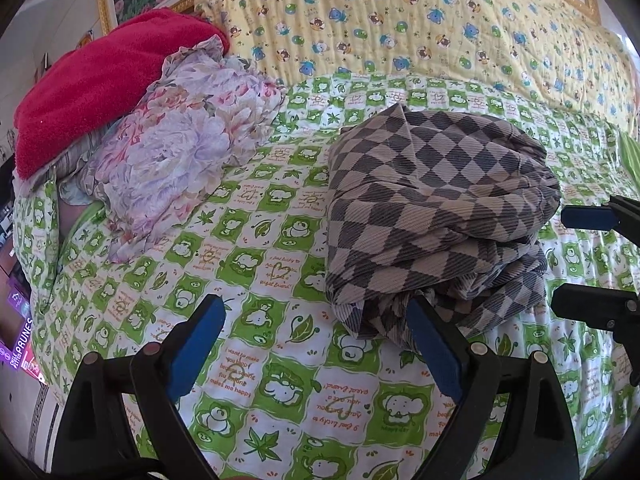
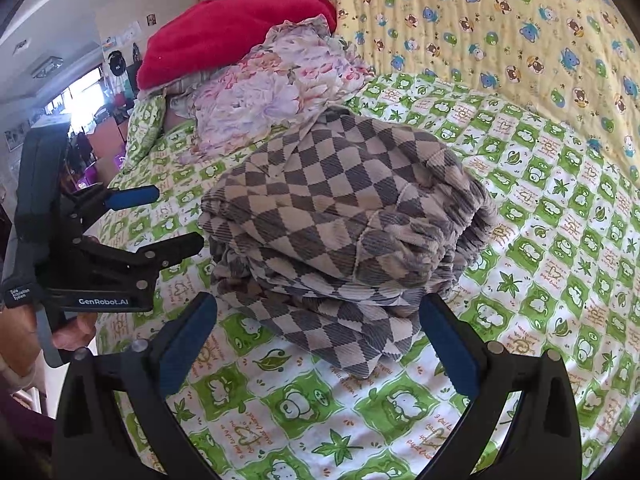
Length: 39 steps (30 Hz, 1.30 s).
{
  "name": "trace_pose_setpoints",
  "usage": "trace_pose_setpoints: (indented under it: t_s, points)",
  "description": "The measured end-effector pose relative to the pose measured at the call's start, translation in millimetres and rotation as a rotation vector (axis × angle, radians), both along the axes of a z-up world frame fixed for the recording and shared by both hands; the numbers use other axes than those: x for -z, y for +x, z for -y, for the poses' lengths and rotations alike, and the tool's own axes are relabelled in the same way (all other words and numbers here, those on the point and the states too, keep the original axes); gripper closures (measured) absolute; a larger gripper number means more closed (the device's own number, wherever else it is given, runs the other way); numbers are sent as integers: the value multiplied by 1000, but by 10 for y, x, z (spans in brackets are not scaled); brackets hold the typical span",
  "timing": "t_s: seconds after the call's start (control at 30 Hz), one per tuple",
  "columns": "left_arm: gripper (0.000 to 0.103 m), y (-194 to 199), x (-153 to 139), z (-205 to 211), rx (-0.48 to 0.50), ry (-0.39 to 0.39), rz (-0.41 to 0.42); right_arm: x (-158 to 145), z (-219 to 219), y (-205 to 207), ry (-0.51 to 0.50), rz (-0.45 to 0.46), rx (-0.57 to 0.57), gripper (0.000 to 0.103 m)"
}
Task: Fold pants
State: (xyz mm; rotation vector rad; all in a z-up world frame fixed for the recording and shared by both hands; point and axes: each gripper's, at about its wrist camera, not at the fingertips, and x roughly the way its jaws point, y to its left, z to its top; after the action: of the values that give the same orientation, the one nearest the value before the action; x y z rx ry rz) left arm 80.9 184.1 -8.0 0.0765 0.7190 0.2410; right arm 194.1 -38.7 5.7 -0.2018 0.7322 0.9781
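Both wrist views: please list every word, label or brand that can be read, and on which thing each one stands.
"GenRobot.AI": body of the left gripper.
"Data Acquisition System": small label on the same gripper, barely legible.
"PRUNES": purple box at the bed's edge; its smaller print is unreadable.
"happy", "you are a great friend", "I want to make you happy": green bedsheet; other phrases too warped.

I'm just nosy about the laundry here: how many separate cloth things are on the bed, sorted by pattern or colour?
Checked grey-and-beige: 1, the folded pants
Pink-and-lilac floral: 1, a crumpled floral cloth
Plain red: 1, a red towel
Yellow with cartoon bears: 1, a yellow quilt
Total: 4, all lying on the green-and-white bedsheet.
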Motion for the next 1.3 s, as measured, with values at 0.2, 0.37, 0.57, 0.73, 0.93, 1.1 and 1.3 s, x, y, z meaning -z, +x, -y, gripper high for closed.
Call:
trace_pose_setpoints:
  t_s: [0.2,0.37,0.57,0.73,0.93,1.1,1.3]
  points:
    - [10,18,16,6,1,6,-2,-1,2,8,1,2,-4,2]
    - [10,28,21,4,-1,8,-2,-12,-4,17,9,4,-5,2]
    - [9,24,26,6,-3,9,-3,-34,-14,13,13,11,-9,2]
    - [8,9,23,12,-4,10,3,-41,-20,7,16,11,-11,2]
    - [8,-3,26,10,-2,9,2,-47,-33,4,15,11,-14,2]
    - [8,1,21,14,1,11,1,-45,-30,6,15,12,-14,2]
    - [8,7,-10,21,11,9,7,-68,-35,-5,18,16,-14,2]
